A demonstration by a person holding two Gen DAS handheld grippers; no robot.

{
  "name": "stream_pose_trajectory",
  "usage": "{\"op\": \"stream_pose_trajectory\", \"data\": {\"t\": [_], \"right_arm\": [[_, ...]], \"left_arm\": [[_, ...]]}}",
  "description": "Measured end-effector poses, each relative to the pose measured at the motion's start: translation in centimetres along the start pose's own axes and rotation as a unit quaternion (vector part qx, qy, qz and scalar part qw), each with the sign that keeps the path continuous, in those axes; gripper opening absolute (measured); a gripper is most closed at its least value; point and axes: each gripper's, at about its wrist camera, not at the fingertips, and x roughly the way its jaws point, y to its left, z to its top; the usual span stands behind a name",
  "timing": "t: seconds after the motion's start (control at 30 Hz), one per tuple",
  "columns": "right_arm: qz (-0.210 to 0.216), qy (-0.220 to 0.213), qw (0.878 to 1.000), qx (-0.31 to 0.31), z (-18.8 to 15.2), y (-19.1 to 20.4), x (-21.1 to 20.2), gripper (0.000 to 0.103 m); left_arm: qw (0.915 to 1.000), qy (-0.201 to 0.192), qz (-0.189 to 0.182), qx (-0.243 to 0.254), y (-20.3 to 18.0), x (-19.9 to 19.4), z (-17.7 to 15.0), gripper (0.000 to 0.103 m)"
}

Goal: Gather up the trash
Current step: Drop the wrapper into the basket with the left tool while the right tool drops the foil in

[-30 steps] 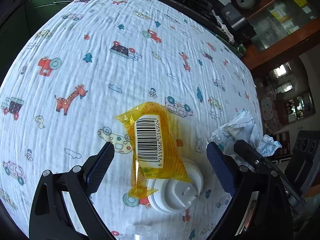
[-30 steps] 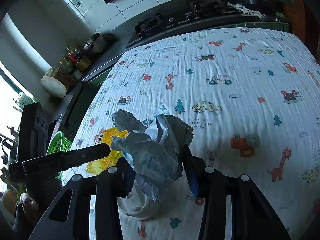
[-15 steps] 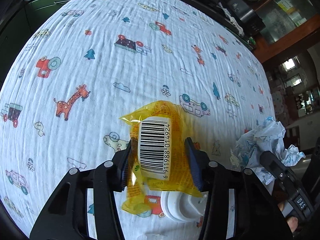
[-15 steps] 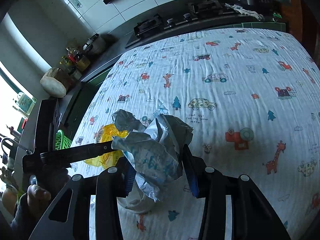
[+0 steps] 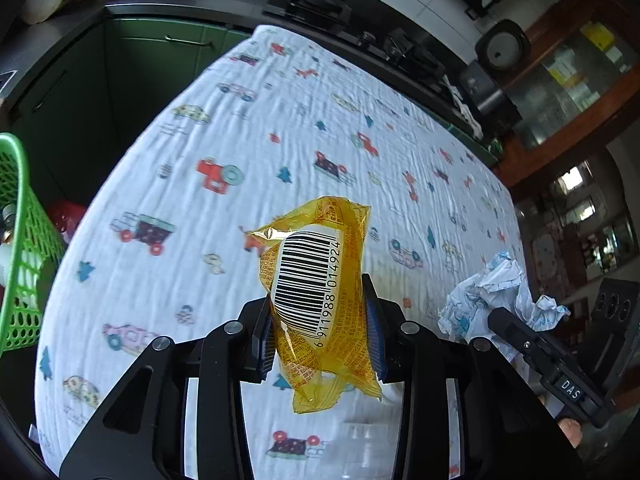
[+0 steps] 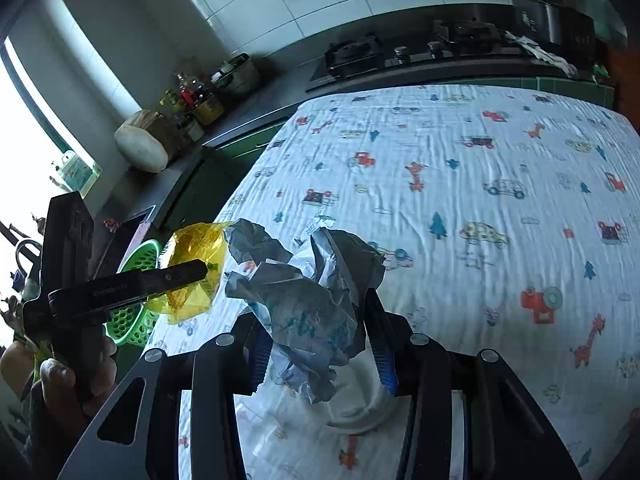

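Left wrist view looks steeply down across the worktop, draped in a white cloth printed with cars, giraffes and trees. At the far left edge, off the worktop's side, stands a green mesh basket holding some items. Both tools are tilted downward and raised clear of the cloth. The left tool is clamped on a yellow wrapper with a barcode label, which hangs between the blue pads above the cloth. In the right wrist view, the right tool is closed around a crumpled paper wad, grey-white with blue print, also held off the cloth. A hand grips the left tool's handle at the lower left, beside the basket. Beneath the paper, a white cup lid lies on the cloth.
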Motion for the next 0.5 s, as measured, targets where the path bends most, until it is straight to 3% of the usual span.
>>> {"op": "stream_pose_trajectory", "data": {"t": [0.2,0.5], "right_arm": [[0.032,0.009,0.998,-0.044,0.9,5.2,1.9,0.042],[0.077,0.038,0.99,-0.109,1.5,13.9,6.2,0.042]], "left_arm": [[0.9966,-0.058,0.041,-0.041,6.2,-6.3,0.0,0.037],[0.9788,-0.105,0.118,-0.13,18.0,-13.1,-0.6,0.037]]}}
